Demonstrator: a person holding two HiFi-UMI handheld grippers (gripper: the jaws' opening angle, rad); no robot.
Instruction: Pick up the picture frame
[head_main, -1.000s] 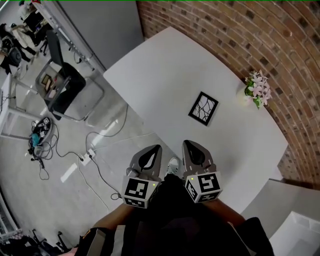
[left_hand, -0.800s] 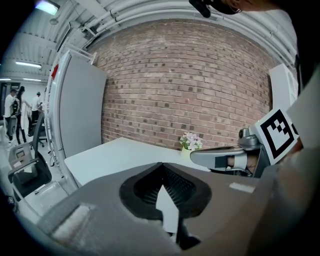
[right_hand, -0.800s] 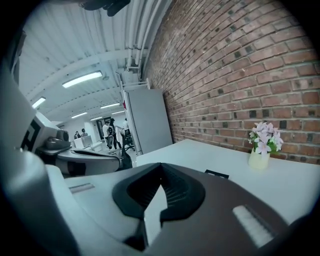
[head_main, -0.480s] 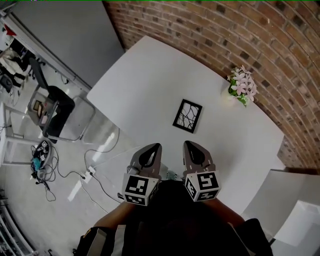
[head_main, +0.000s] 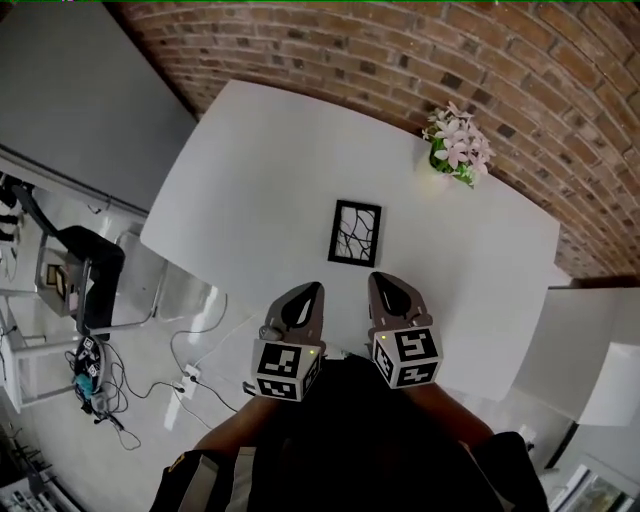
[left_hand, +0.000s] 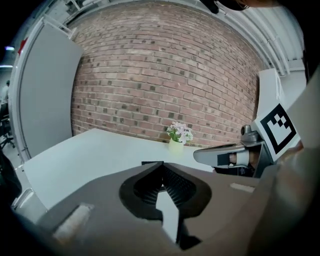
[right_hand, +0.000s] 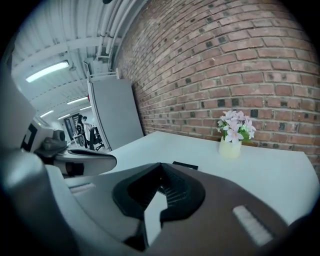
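The picture frame (head_main: 355, 233) is black with a white branch pattern and lies flat on the white table (head_main: 270, 160), just beyond my two grippers. My left gripper (head_main: 311, 291) and right gripper (head_main: 379, 281) hang side by side over the table's near edge, both shut with nothing in them. In the left gripper view only a thin edge of the frame (left_hand: 152, 163) shows above the shut jaws (left_hand: 161, 167). The right gripper view shows the frame (right_hand: 185, 165) as a dark strip just past its shut jaws (right_hand: 160, 170).
A small vase of pink flowers (head_main: 455, 150) stands at the table's far side against the brick wall (head_main: 400, 50). To the left, a chair (head_main: 95, 285) and cables (head_main: 100, 385) sit on the floor. White furniture (head_main: 590, 350) stands at the right.
Both grippers have moved forward toward the table, so the frame now lies closer in front of them and more centred. Both stay shut.
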